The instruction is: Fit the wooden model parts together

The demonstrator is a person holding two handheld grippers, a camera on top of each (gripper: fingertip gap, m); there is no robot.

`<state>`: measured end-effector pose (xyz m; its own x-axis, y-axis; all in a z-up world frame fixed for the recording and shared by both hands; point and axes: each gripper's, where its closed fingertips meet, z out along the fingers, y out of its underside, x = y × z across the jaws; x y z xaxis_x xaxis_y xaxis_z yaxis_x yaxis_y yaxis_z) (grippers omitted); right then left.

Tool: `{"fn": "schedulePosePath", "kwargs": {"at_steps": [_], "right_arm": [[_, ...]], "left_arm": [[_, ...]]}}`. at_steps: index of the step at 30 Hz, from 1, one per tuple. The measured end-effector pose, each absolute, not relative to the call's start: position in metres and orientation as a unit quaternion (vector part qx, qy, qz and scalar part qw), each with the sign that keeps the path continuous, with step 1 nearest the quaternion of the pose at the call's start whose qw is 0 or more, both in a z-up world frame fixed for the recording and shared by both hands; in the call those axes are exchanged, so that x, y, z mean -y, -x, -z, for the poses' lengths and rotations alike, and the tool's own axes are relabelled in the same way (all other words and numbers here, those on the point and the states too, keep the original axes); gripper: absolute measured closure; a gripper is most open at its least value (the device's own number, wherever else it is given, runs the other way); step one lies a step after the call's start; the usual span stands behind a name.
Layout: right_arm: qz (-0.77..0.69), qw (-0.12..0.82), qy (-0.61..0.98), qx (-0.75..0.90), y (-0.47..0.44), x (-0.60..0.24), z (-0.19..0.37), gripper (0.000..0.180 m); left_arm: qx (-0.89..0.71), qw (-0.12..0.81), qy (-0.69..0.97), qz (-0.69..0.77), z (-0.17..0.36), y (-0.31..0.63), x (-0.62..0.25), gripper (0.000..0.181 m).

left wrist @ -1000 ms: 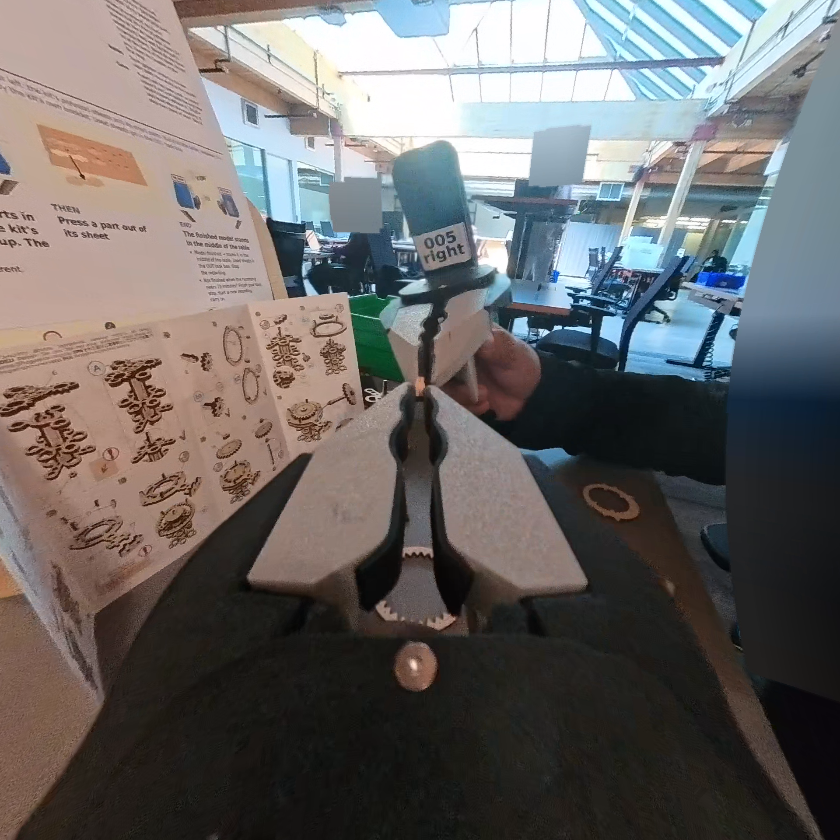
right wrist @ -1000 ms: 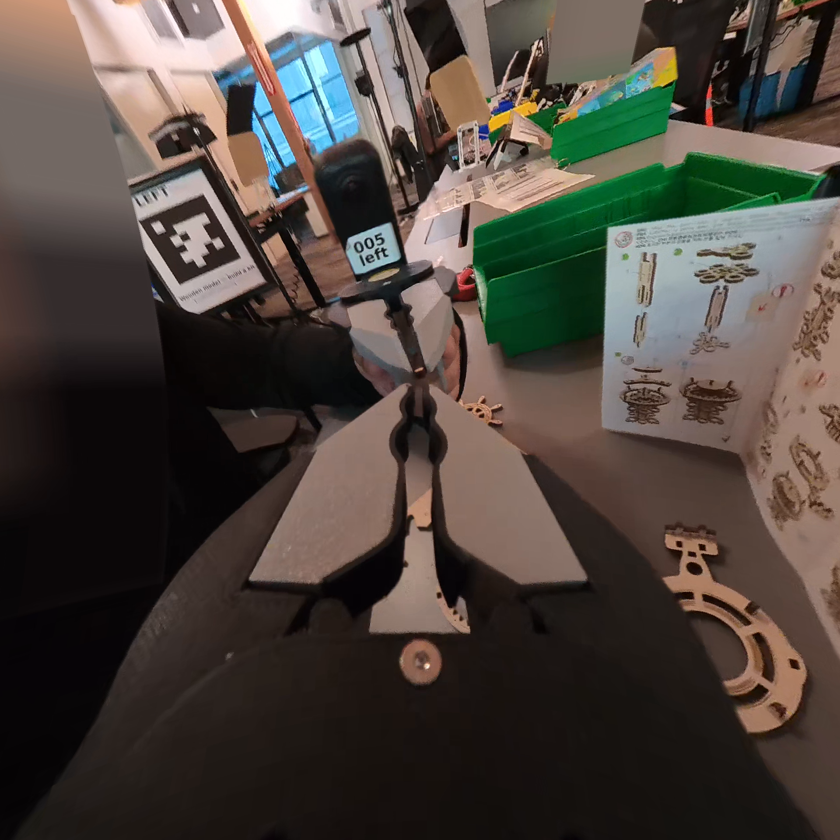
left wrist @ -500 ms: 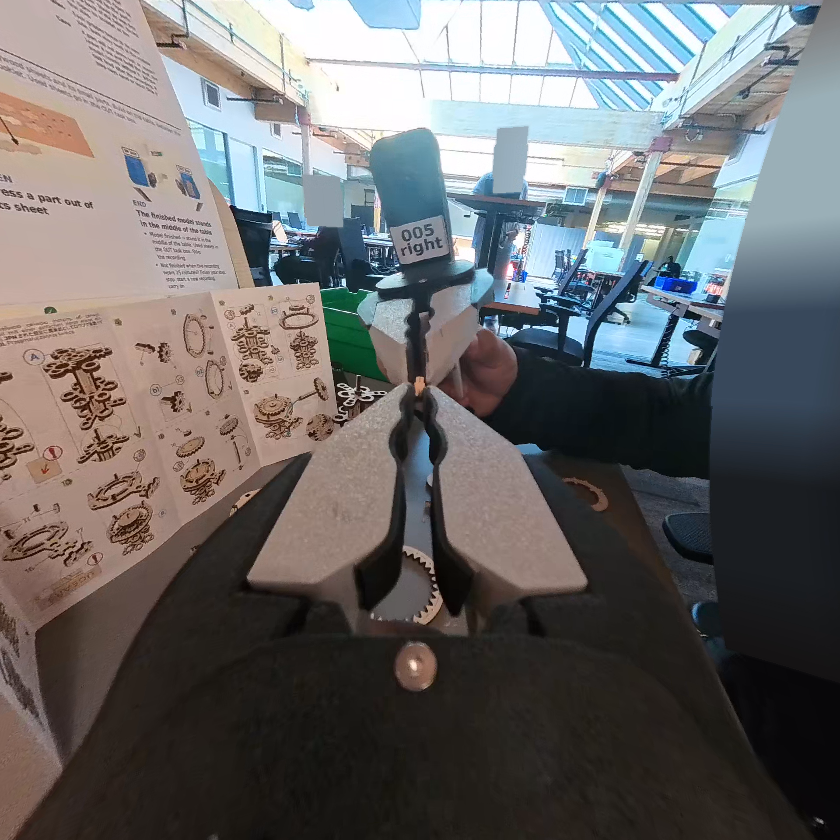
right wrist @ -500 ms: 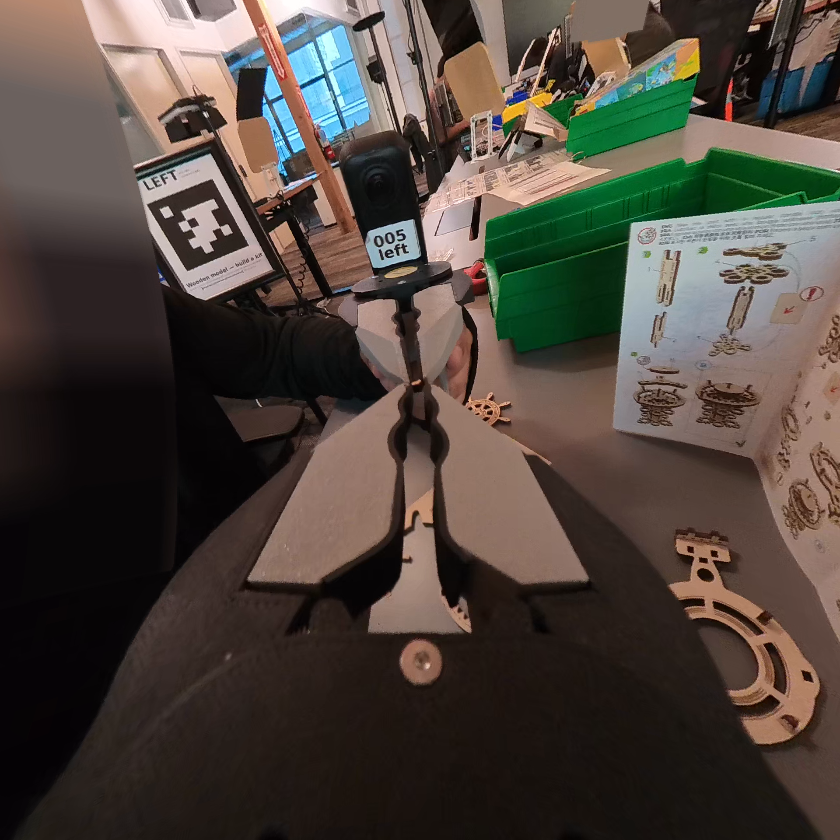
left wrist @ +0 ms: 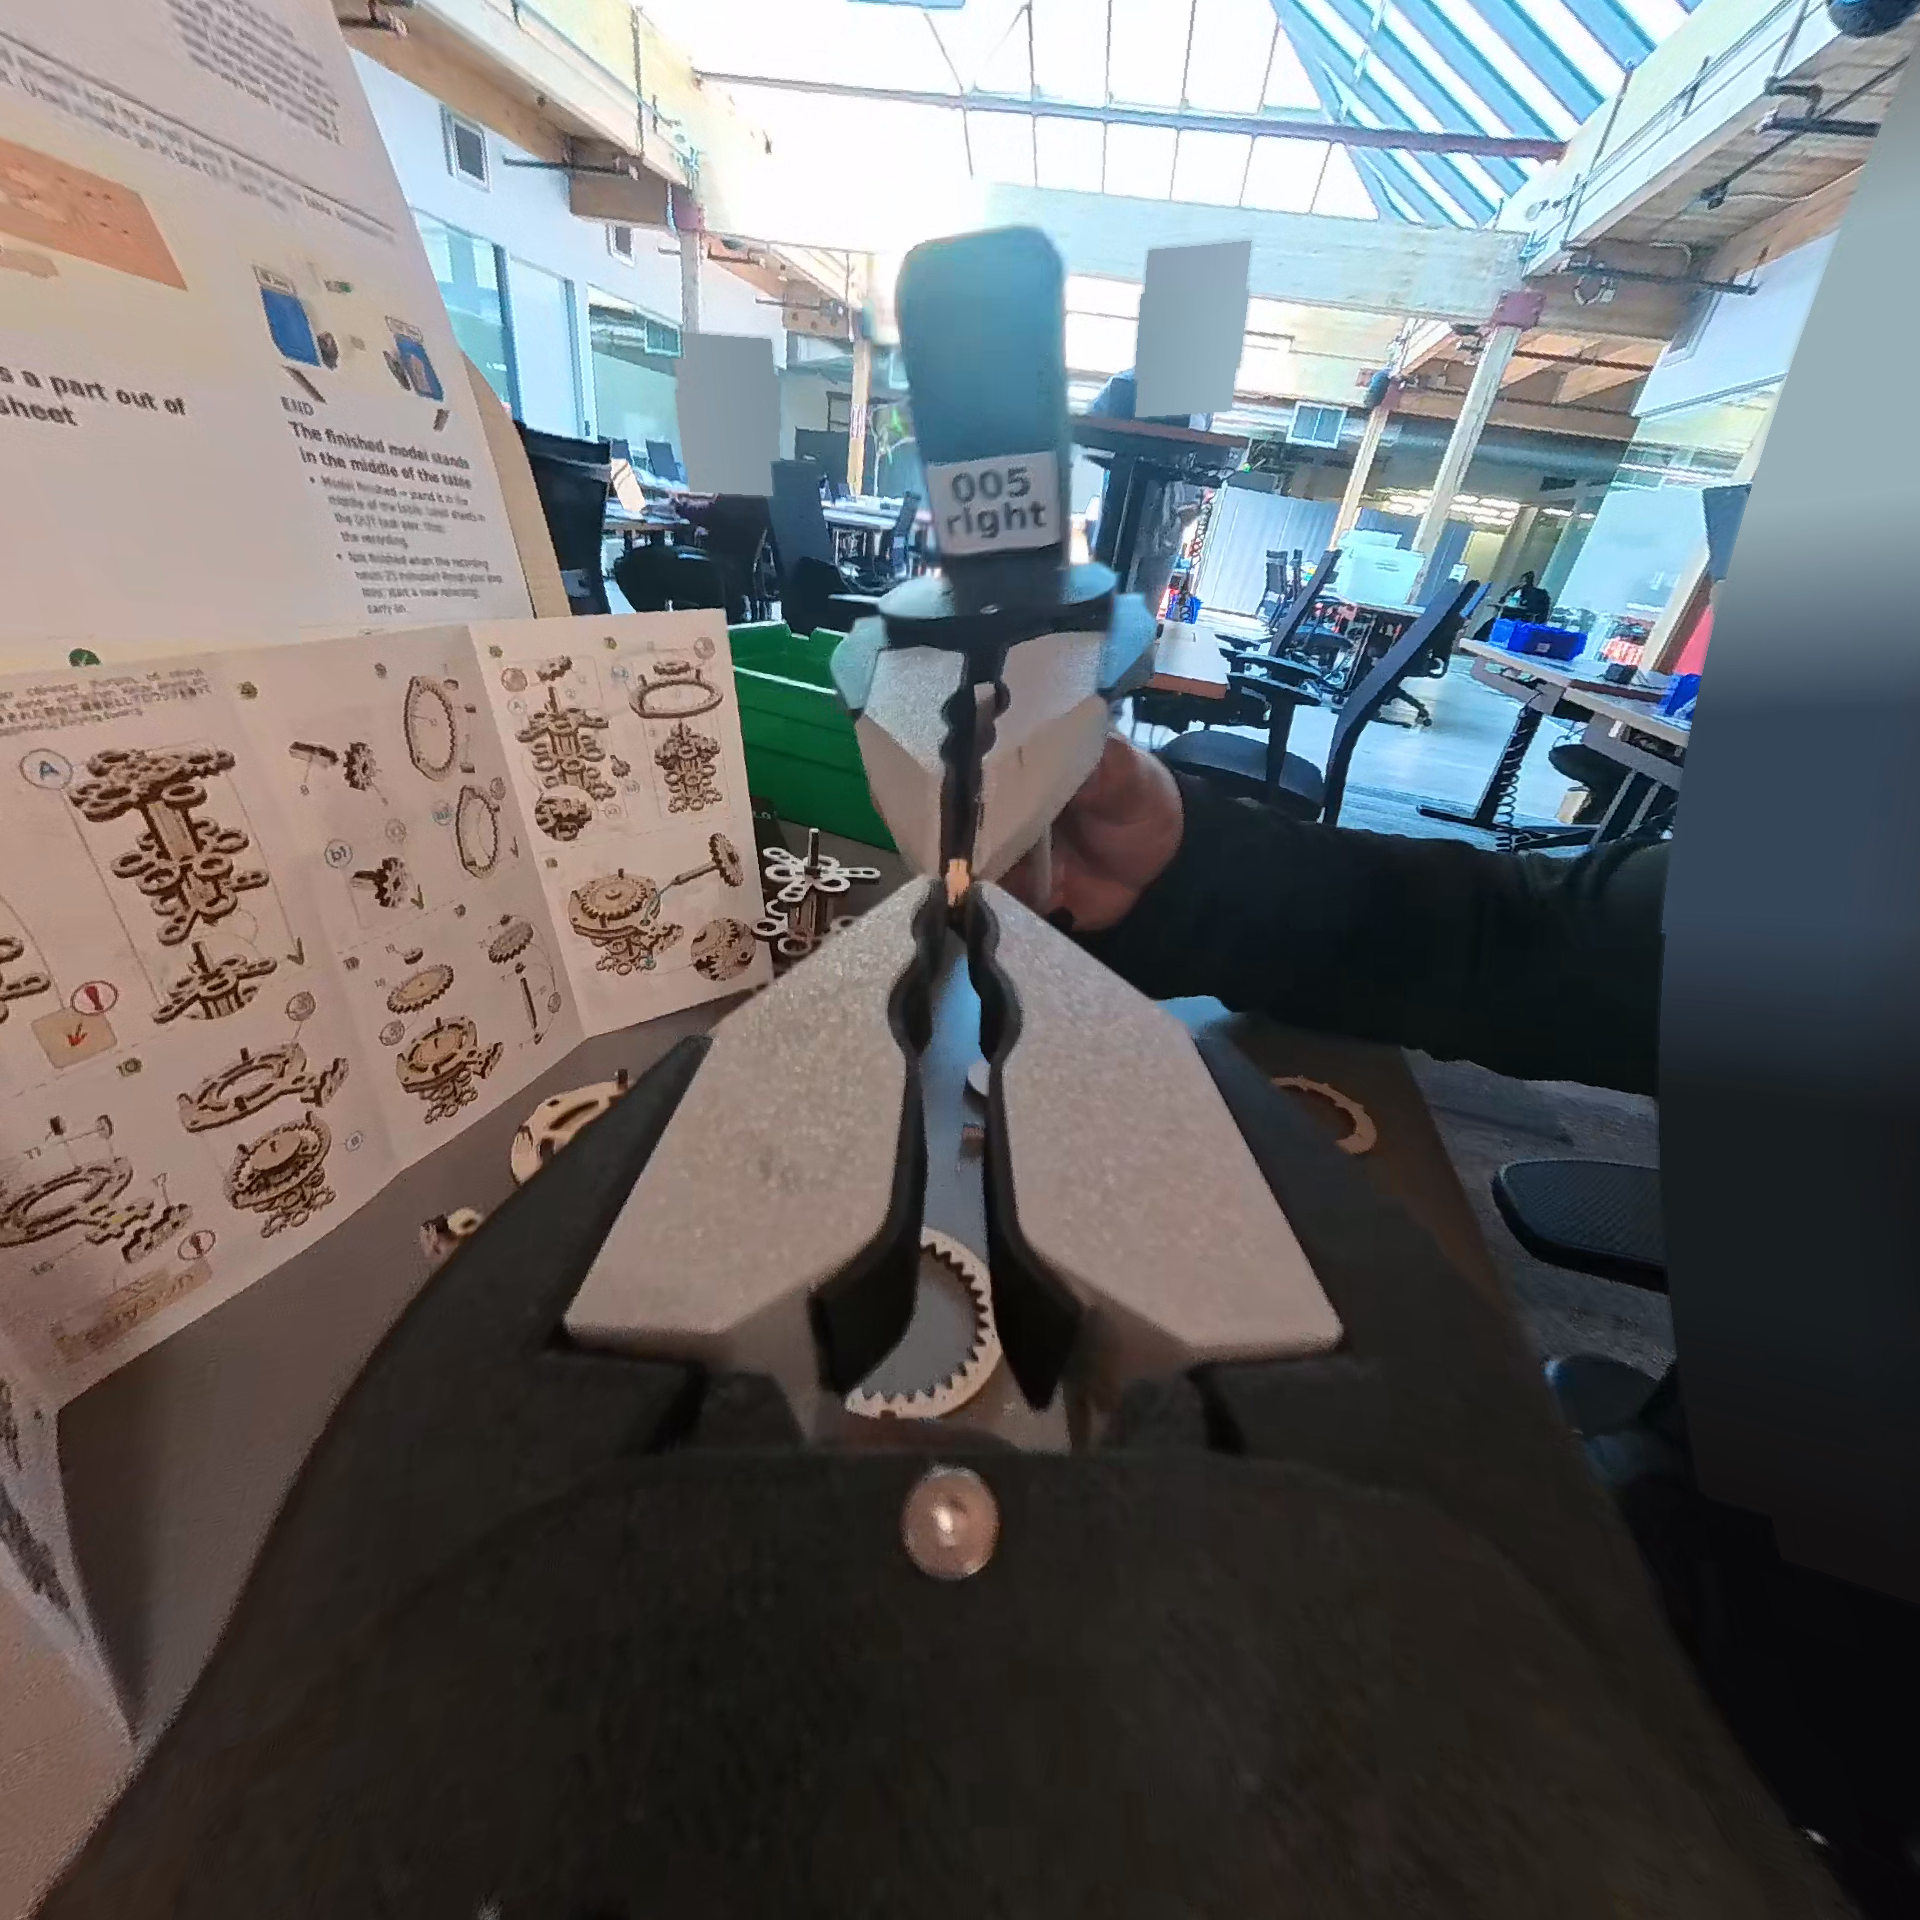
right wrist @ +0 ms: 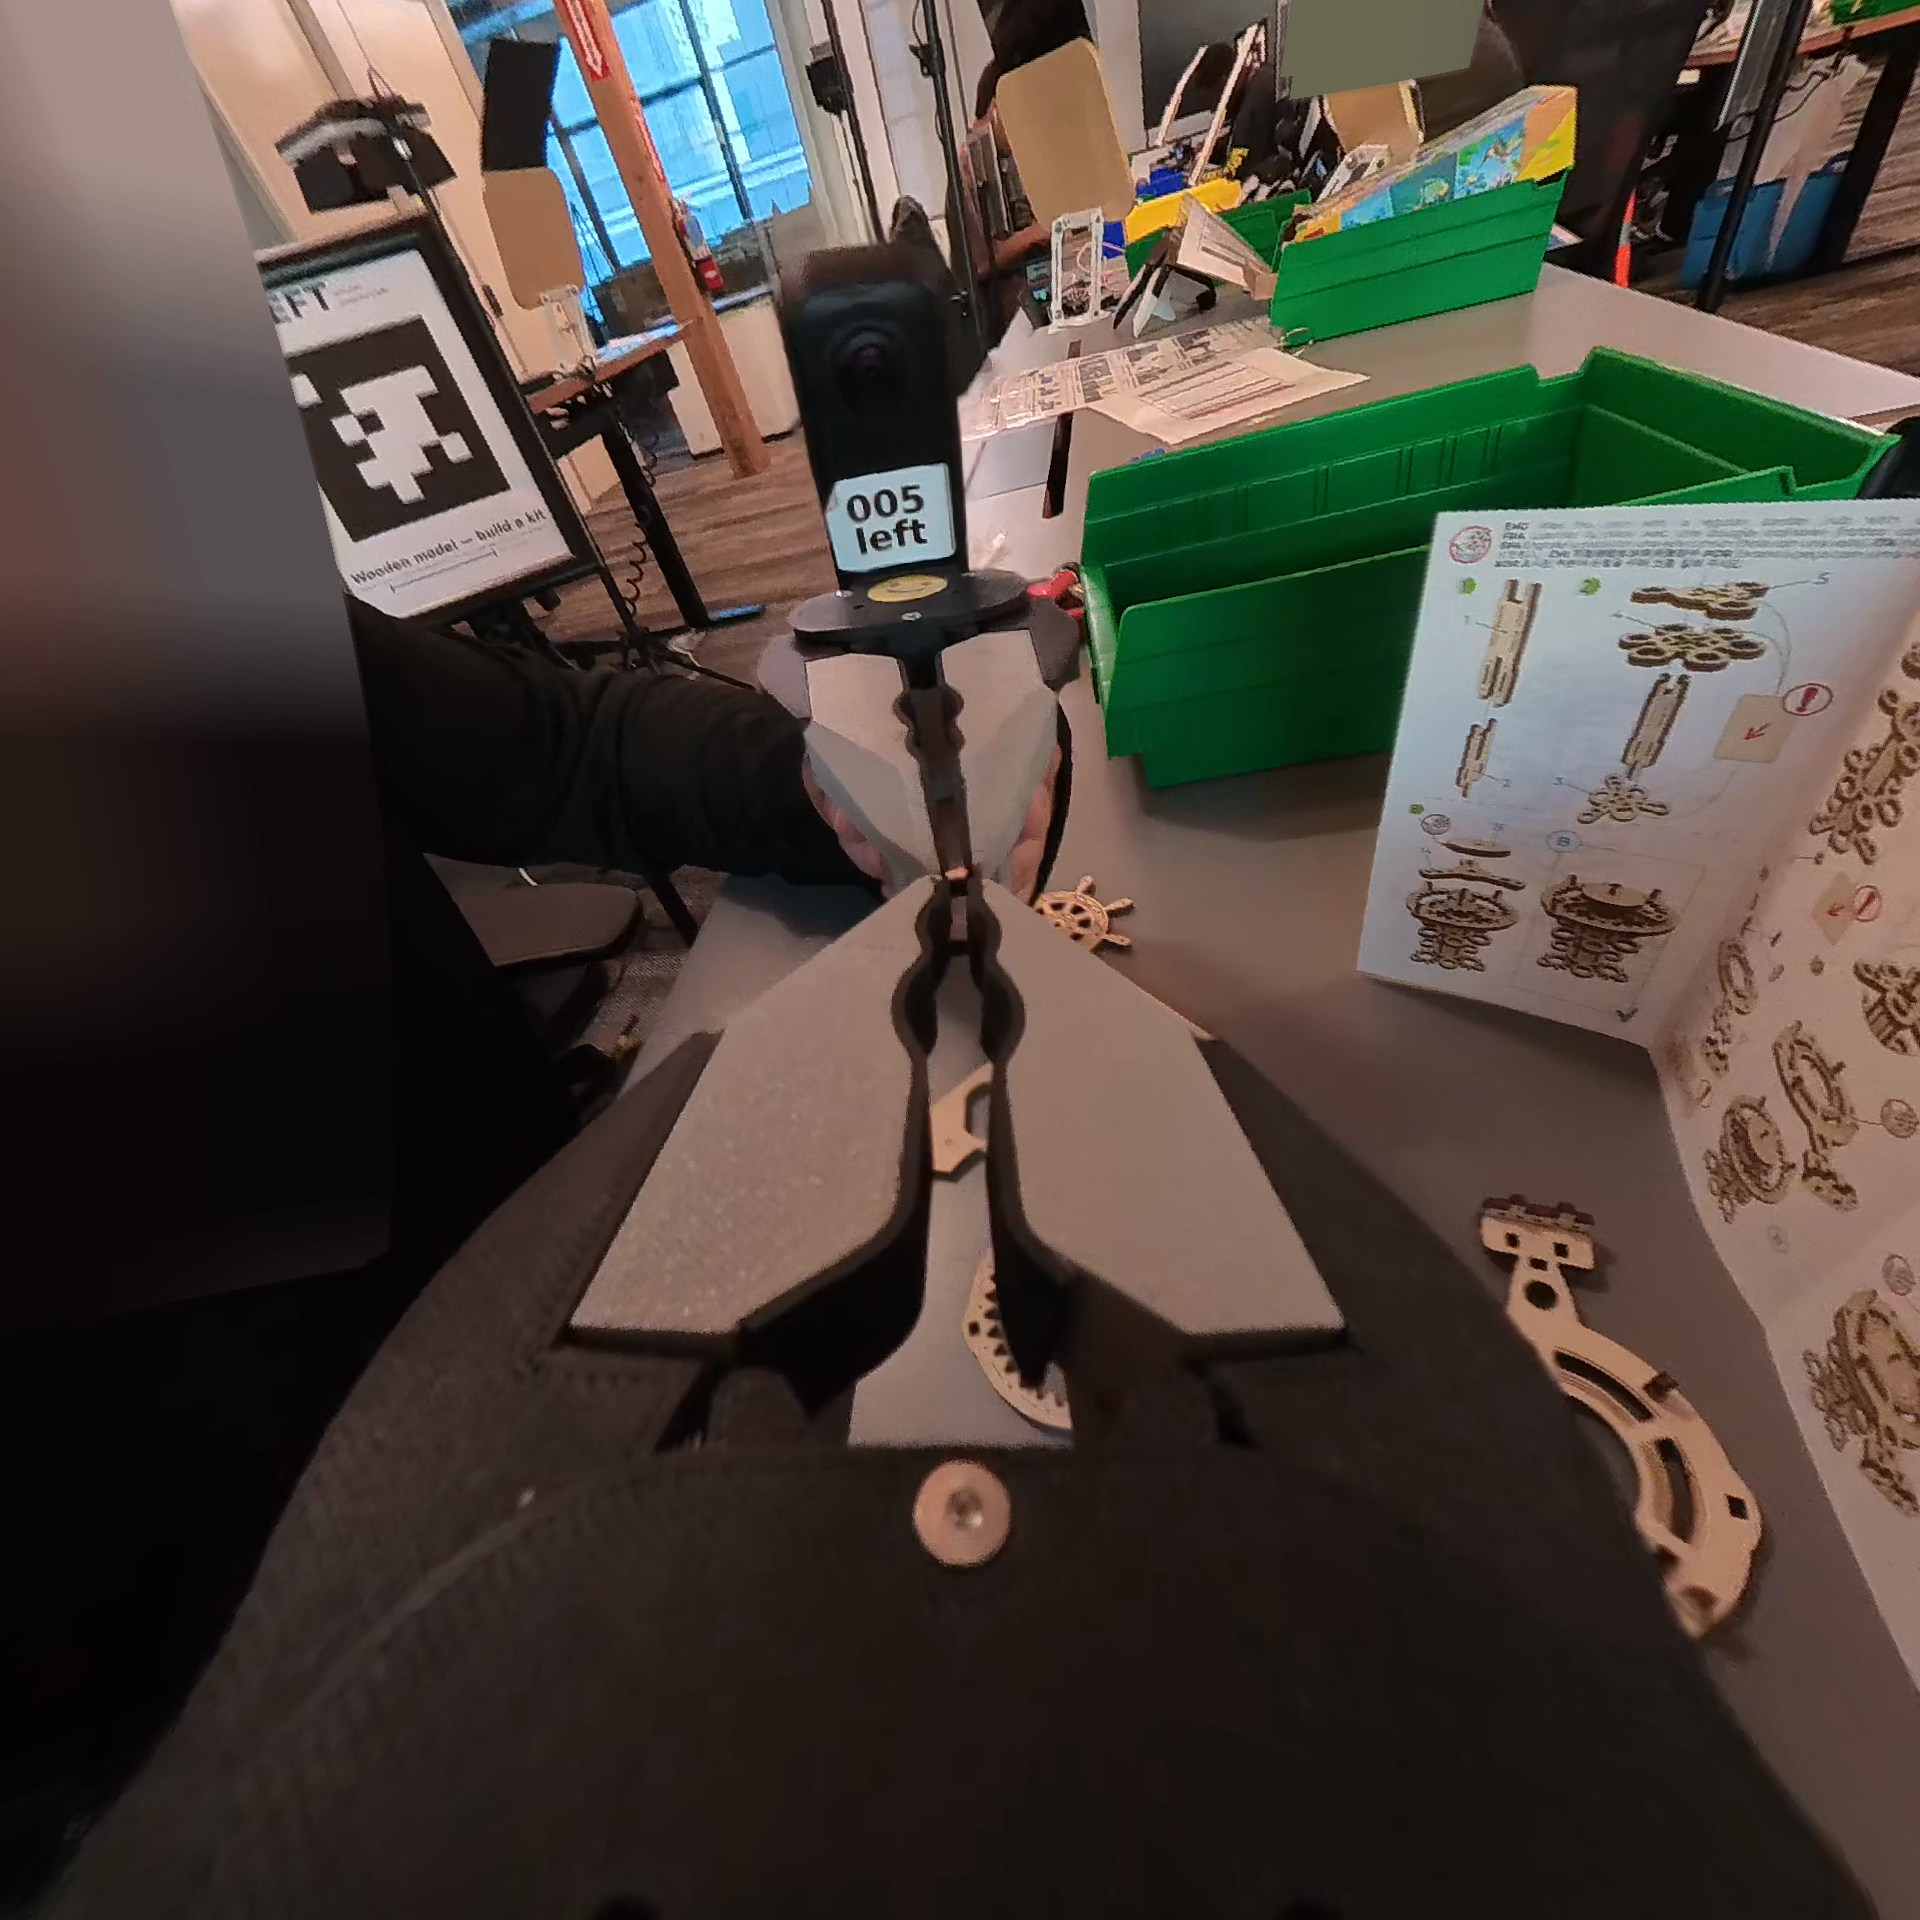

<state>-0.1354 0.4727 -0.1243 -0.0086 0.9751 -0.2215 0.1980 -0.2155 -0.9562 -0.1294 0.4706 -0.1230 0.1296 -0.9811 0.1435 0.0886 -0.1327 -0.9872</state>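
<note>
My left gripper point(left wrist: 951, 906) and right gripper point(right wrist: 956, 902) are both shut and meet tip to tip above the grey table point(right wrist: 1247, 935). A thin sliver of pale wooden part point(left wrist: 955, 871) shows where the tips meet, also in the right wrist view point(right wrist: 960, 876). It is seen edge-on, and I cannot tell which jaws hold it. The right gripper point(left wrist: 961, 831) faces me in the left wrist view, and the left gripper point(right wrist: 940, 821) faces me in the right wrist view. A toothed wooden ring point(left wrist: 951, 1351) lies on the table under the left gripper.
A folded instruction sheet point(left wrist: 312, 883) stands at the left, also in the right wrist view point(right wrist: 1558, 779). A green bin point(right wrist: 1403, 582) stands behind it. Loose parts lie about: a curved arm point(right wrist: 1621, 1423), a ship-wheel piece point(right wrist: 1081, 914), a ringed subassembly point(left wrist: 805, 894). My two grippers' fingertips are within a few centimetres of each other.
Both grippers stay shut and tip to tip. The pair has drifted slightly over the table, so the instruction sheet and bin sit a little differently in view.
</note>
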Motion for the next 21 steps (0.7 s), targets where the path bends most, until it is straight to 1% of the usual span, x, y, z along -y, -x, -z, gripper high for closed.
{"fn": "schedulePosePath", "kwargs": {"at_steps": [4, 6, 9, 12, 14, 21], "right_arm": [[-0.442, 0.379, 0.631, 0.512, 0.134, -0.482, 0.142, 0.180], [-0.400, 0.364, 0.652, 0.531, 0.130, -0.487, 0.159, 0.180], [-0.320, 0.320, 0.685, 0.571, 0.121, -0.496, 0.194, 0.180], [-0.265, 0.279, 0.702, 0.599, 0.115, -0.502, 0.223, 0.180], [-0.240, 0.250, 0.711, 0.612, 0.115, -0.502, 0.236, 0.180], [-0.187, 0.206, 0.705, 0.652, 0.117, -0.506, 0.256, 0.180]], "left_arm": [[-0.435, 0.483, 0.586, 0.483, 0.142, 0.130, -0.480, 0.180], [-0.474, 0.451, 0.615, 0.440, 0.166, 0.130, -0.482, 0.181], [-0.552, 0.403, 0.655, 0.323, 0.217, 0.132, -0.483, 0.181], [-0.616, 0.388, 0.652, 0.213, 0.253, 0.133, -0.483, 0.181], [-0.638, 0.384, 0.642, 0.182, 0.263, 0.132, -0.481, 0.181], [-0.648, 0.367, 0.646, 0.168, 0.276, 0.129, -0.479, 0.181]]}}
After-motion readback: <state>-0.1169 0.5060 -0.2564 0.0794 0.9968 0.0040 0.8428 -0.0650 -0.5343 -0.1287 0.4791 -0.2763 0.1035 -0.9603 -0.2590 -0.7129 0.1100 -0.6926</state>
